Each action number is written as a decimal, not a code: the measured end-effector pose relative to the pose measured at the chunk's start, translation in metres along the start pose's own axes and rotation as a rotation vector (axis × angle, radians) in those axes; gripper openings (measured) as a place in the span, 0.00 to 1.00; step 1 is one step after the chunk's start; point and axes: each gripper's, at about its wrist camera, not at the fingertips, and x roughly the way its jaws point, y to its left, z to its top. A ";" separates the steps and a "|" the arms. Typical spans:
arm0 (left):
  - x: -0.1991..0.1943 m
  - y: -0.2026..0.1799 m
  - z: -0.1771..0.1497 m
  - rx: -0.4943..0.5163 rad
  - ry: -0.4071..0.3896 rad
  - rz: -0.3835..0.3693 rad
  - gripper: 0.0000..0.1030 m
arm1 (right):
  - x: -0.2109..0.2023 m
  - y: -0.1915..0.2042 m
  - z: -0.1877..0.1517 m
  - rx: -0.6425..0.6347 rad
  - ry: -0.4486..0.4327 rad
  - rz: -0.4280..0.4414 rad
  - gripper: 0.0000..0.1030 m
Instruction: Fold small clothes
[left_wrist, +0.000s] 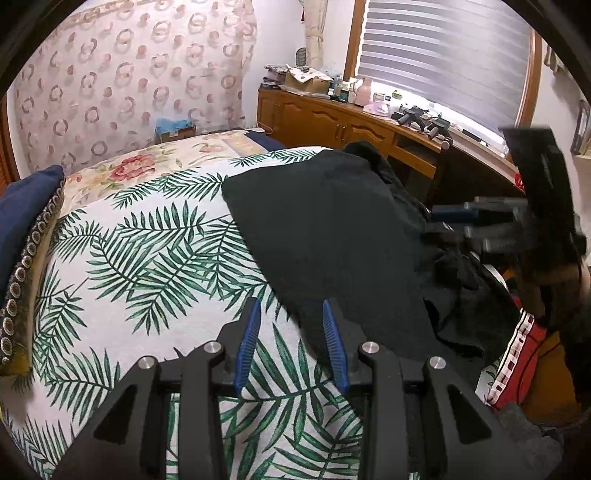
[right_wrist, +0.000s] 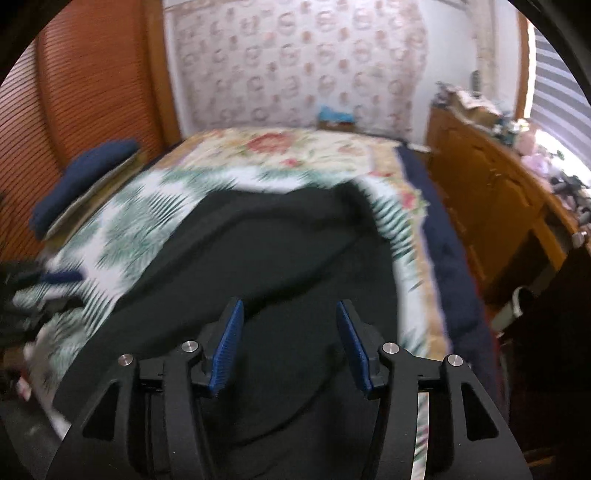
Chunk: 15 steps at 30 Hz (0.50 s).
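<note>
A black garment (left_wrist: 332, 236) lies spread on the bed's palm-leaf cover (left_wrist: 147, 258), its right side bunched at the bed edge. My left gripper (left_wrist: 291, 314) is open and empty, just above the garment's near left edge. My right gripper (left_wrist: 439, 218) shows blurred at the right of the left wrist view, by the bunched cloth. In the right wrist view my right gripper (right_wrist: 290, 310) is open and empty above the black garment (right_wrist: 277, 258), which fills the middle; the view is motion-blurred. My left gripper (right_wrist: 55, 277) shows blurred at the far left.
A navy pillow (left_wrist: 26, 206) lies at the bed's left. A floral blanket (left_wrist: 140, 166) covers the far end. A wooden cabinet (left_wrist: 332, 122) with clutter stands under the window on the right. A red and white garment (left_wrist: 517, 362) hangs at the bed's right edge.
</note>
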 end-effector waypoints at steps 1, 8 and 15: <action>0.000 0.000 -0.001 0.000 0.001 -0.003 0.32 | 0.001 0.008 -0.005 -0.010 0.013 0.016 0.52; -0.001 -0.006 -0.007 0.004 0.004 -0.019 0.32 | 0.013 0.047 -0.034 -0.106 0.125 0.083 0.52; 0.002 -0.017 -0.007 0.026 0.013 -0.029 0.32 | 0.001 0.035 -0.046 -0.130 0.167 0.116 0.04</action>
